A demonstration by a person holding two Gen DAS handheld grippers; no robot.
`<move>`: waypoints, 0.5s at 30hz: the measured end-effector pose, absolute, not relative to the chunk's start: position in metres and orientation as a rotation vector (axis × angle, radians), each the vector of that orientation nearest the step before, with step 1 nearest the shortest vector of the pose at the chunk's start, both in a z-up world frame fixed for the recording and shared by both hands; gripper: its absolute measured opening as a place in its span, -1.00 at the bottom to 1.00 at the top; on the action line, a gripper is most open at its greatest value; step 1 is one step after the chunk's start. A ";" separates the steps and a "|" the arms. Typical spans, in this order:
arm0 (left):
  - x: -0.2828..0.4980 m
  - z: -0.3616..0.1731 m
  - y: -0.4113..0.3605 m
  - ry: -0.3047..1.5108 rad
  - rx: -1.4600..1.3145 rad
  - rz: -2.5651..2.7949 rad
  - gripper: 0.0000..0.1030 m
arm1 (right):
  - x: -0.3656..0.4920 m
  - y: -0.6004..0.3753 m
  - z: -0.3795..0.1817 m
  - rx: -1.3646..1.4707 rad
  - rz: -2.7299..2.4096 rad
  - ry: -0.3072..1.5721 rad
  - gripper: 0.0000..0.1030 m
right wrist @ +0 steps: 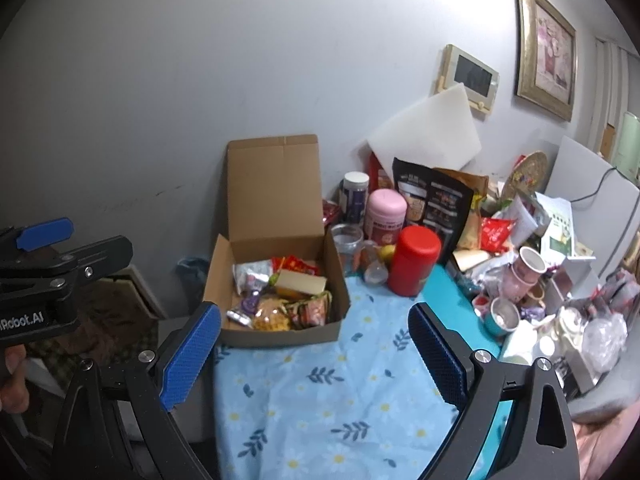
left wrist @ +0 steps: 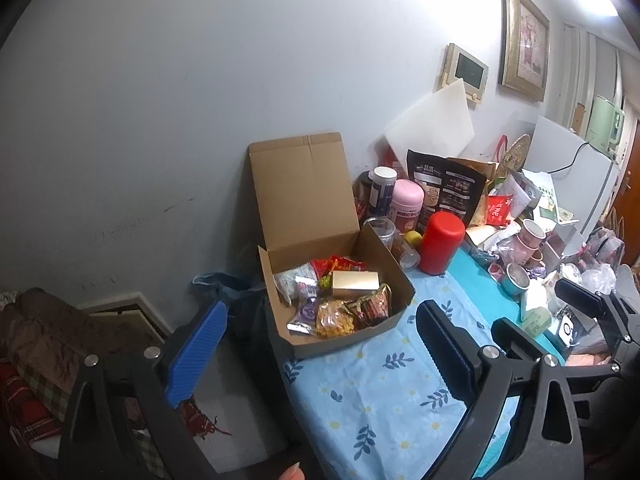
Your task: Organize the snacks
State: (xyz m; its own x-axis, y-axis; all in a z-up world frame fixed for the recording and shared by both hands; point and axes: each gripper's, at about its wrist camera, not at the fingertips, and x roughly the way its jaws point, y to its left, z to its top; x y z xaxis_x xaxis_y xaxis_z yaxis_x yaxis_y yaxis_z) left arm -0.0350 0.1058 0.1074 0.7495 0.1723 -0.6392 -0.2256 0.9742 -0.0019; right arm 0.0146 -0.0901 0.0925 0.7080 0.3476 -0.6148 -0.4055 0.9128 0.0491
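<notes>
An open cardboard box [left wrist: 390, 276] [right wrist: 334, 276] sits at the table's left corner, lid up against the wall. Inside lie several snack packets and a gold carton [left wrist: 355, 283] [right wrist: 302, 283]. My left gripper [left wrist: 320, 354] is open and empty, held in front of the box. My right gripper [right wrist: 316, 354] is also open and empty, a little back from the box over the floral cloth. The left gripper's body [right wrist: 48, 272] shows at the left edge of the right wrist view, and the right gripper [left wrist: 544, 312] shows at the right of the left wrist view.
A red canister [left wrist: 440, 242] [right wrist: 414, 260], a pink jar [left wrist: 408, 204] [right wrist: 386, 216], a black pouch [right wrist: 436, 200] and bottles stand behind the box. Cups, bowls and papers crowd the table's right side [right wrist: 532, 288]. The blue floral cloth [right wrist: 340, 392] covers the near table. Blankets [left wrist: 44, 352] lie left, below.
</notes>
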 end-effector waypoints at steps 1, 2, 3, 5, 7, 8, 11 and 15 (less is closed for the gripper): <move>-0.036 0.107 0.105 0.691 -0.081 0.216 0.89 | 0.014 -0.091 0.092 -0.090 0.419 0.664 0.86; -0.038 0.106 0.103 0.691 -0.081 0.216 0.89 | 0.012 -0.091 0.092 -0.090 0.418 0.664 0.86; -0.038 0.106 0.103 0.691 -0.080 0.216 0.89 | 0.011 -0.092 0.093 -0.090 0.417 0.663 0.86; -0.041 0.105 0.099 0.696 -0.075 0.212 0.89 | 0.008 -0.094 0.094 -0.089 0.418 0.660 0.86; -0.045 0.104 0.096 0.702 -0.079 0.208 0.89 | 0.006 -0.096 0.095 -0.090 0.419 0.658 0.86; -0.046 0.105 0.096 0.701 -0.082 0.206 0.89 | 0.005 -0.096 0.095 -0.093 0.419 0.658 0.86; -0.052 0.106 0.093 0.691 -0.075 0.210 0.89 | 0.002 -0.098 0.096 -0.089 0.422 0.662 0.86; -0.056 0.107 0.089 0.691 -0.066 0.215 0.89 | 0.000 -0.100 0.096 -0.088 0.423 0.668 0.86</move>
